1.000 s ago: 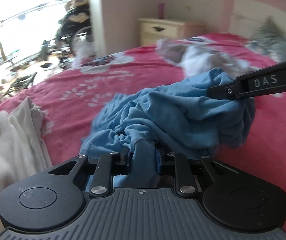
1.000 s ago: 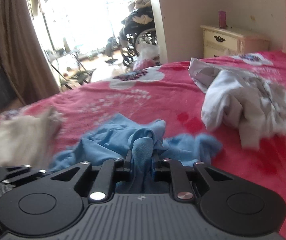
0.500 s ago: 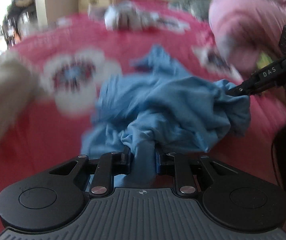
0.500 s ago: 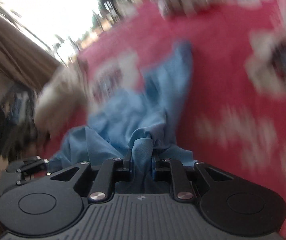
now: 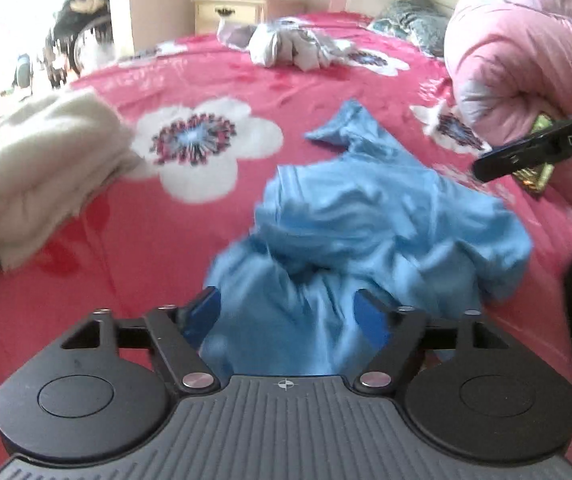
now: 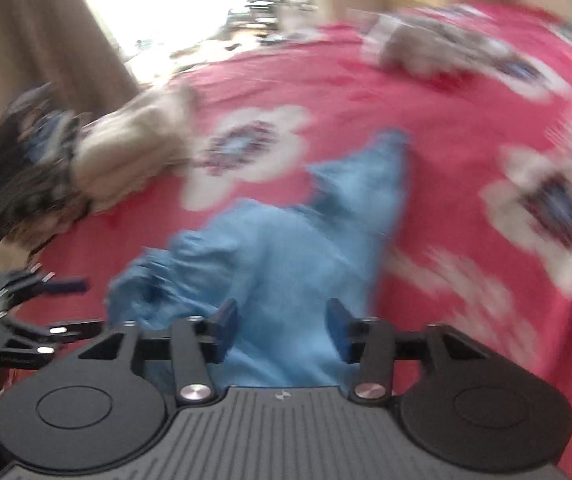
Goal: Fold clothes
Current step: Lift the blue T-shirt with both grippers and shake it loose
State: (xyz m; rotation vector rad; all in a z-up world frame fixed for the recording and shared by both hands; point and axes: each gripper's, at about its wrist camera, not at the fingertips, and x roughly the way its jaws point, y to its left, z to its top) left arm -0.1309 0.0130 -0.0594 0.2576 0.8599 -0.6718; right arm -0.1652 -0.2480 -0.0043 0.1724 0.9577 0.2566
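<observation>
- Pink flowered bed (image 5: pixel 133 240) carries the crumpled blue garment (image 5: pixel 366 232).
- Left hand-held gripper (image 5: pixel 290 312) and right hand-held gripper (image 6: pixel 281 326) are opening, cloth loose between their jaws.
- Risk: dropped bunched, it may fold crooked.

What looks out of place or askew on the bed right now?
The blue garment lies crumpled in a heap on the red floral bedspread, not flat. Both grippers' jaws are opening around its near edge.

Both wrist cameras look steeply down from close over the bed (image 5: pixel 213 240), sharing the blue garment (image 5: pixel 366 220) (the right view is blurred).
</observation>
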